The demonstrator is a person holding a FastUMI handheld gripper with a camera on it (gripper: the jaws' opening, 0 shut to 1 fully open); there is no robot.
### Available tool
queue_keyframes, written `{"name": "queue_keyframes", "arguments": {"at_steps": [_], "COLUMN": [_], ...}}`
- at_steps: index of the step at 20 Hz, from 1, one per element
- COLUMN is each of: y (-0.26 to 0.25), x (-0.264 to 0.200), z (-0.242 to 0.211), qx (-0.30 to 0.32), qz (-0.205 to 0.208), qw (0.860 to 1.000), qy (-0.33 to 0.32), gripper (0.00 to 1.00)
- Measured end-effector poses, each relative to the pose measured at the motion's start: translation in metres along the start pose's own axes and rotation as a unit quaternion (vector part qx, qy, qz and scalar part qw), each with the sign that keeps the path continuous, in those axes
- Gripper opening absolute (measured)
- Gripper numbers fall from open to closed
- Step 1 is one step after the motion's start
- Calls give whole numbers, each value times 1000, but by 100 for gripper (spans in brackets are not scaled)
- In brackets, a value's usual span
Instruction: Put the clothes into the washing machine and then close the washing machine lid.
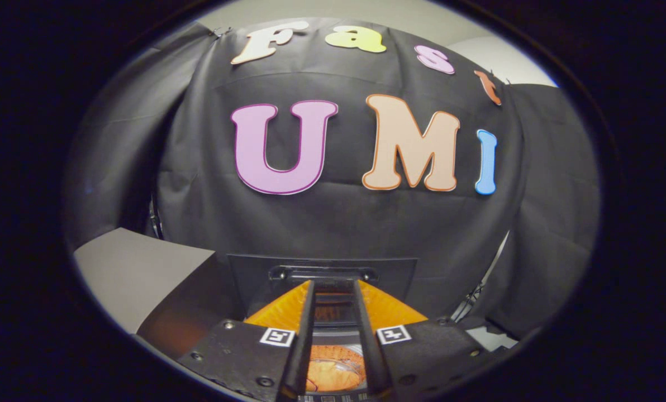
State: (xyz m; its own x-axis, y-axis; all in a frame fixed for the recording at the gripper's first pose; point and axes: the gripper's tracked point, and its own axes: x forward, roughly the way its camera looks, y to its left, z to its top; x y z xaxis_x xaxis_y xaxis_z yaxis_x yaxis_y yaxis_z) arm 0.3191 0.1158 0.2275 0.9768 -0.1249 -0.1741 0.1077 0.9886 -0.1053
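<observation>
The washer [288, 312] stands just ahead, its lid [322, 273] up against the cloth wall. The tongs [333, 340] are a little open and hold nothing. The clothes seem to lie in the drum [333, 368] between the fingers. The lid may slip down.

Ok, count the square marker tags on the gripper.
2: one marker tag on the left finger mount, the other on the right. The gripper hangs open above the washing machine.

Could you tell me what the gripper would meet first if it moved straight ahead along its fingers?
Probably the raised washing machine lid just beyond the open gripper; depth is hard to judge. The orange drum opening lies lower, between the fingers.
</observation>
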Motion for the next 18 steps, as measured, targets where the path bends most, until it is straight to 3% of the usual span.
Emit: {"name": "queue_keyframes", "arguments": {"at_steps": [5, 6, 18], "y": [7, 9, 41], "x": [7, 10, 88], "z": [7, 11, 34], "qx": [9, 11, 11], "qz": [9, 14, 37], "qw": [1000, 1000, 999], "qy": [-5, -7, 1], "gripper": [90, 93, 96]}}
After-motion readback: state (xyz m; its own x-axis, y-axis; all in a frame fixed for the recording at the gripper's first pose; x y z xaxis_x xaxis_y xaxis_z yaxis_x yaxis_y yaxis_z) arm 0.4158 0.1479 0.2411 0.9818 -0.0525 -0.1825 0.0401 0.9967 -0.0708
